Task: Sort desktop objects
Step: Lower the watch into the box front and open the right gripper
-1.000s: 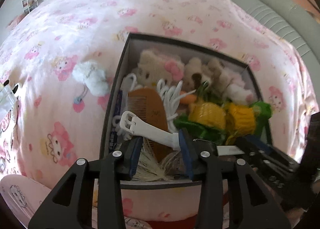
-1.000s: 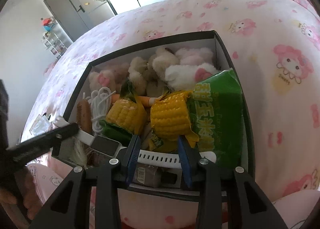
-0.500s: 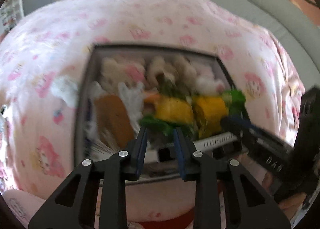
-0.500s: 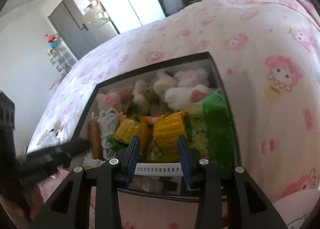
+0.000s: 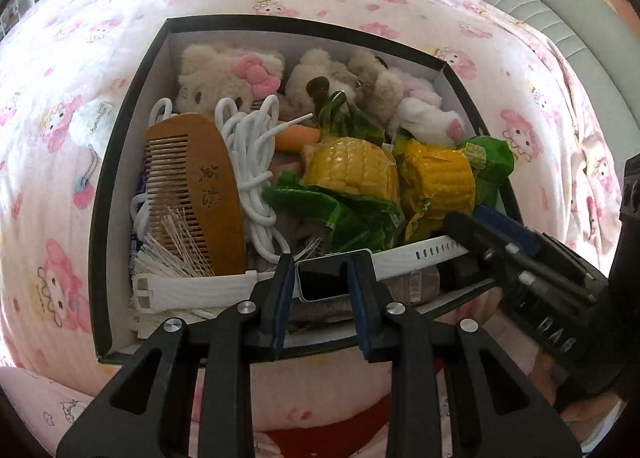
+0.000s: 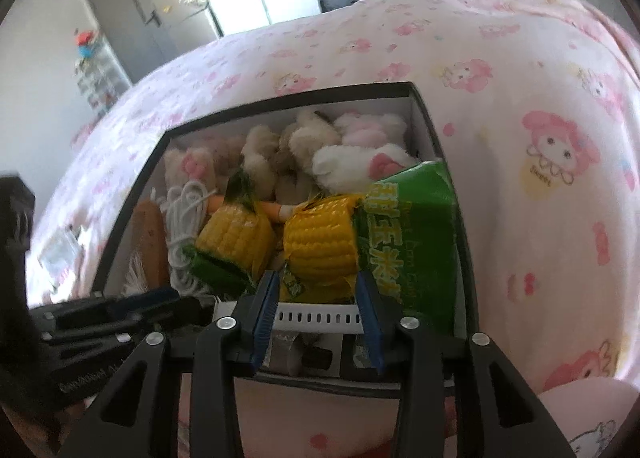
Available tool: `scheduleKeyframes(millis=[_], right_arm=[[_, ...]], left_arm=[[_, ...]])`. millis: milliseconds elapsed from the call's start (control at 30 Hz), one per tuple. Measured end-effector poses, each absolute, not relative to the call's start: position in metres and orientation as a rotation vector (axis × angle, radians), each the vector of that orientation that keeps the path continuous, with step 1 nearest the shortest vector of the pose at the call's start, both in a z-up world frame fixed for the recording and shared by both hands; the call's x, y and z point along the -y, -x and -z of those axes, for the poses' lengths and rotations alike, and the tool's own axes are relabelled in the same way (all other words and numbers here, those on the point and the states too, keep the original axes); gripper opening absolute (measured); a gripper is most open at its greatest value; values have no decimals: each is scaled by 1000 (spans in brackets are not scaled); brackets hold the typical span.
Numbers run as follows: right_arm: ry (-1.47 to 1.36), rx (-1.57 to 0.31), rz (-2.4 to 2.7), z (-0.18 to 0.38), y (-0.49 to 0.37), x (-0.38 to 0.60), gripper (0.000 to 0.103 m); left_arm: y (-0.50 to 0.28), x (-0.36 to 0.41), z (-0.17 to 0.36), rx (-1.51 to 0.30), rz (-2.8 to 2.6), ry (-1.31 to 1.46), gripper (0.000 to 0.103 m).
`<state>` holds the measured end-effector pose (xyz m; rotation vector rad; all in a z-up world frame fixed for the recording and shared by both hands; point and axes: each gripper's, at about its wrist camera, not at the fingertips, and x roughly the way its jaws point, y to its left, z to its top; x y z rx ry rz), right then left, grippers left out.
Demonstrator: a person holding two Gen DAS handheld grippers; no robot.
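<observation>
Left tool (image 5: 320, 290) is clamped on the watch (image 5: 320, 284) face over the box (image 5: 120, 162). Right tool (image 6: 316, 312) straddles the strap (image 6: 316, 314), can't tell if it's gripping.

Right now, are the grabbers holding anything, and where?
Both flank the white smartwatch: left gripper around its dark face, right gripper around its holed strap. Whether either actually squeezes it cannot be told.
</observation>
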<state>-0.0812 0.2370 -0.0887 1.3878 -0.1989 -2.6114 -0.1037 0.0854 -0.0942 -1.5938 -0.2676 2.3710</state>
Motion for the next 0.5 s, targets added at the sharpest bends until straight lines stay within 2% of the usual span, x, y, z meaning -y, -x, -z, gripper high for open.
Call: scheduleKeyframes(millis=[67, 133, 300, 500], right_arm=[[-1392, 174, 2597, 88, 80, -234, 40], [-1386, 193, 2595, 84, 78, -234, 40], [-1329, 229, 2649, 61, 60, -229, 41], [-1302, 254, 2716, 34, 43, -217, 52]], left_arm=[[102, -83, 88, 291, -2368, 1567, 30], [97, -81, 75, 283, -2412, 1502, 40], [84, -78, 44, 277, -2470, 1378, 47], [67, -67, 17, 278, -2517, 1304, 51]])
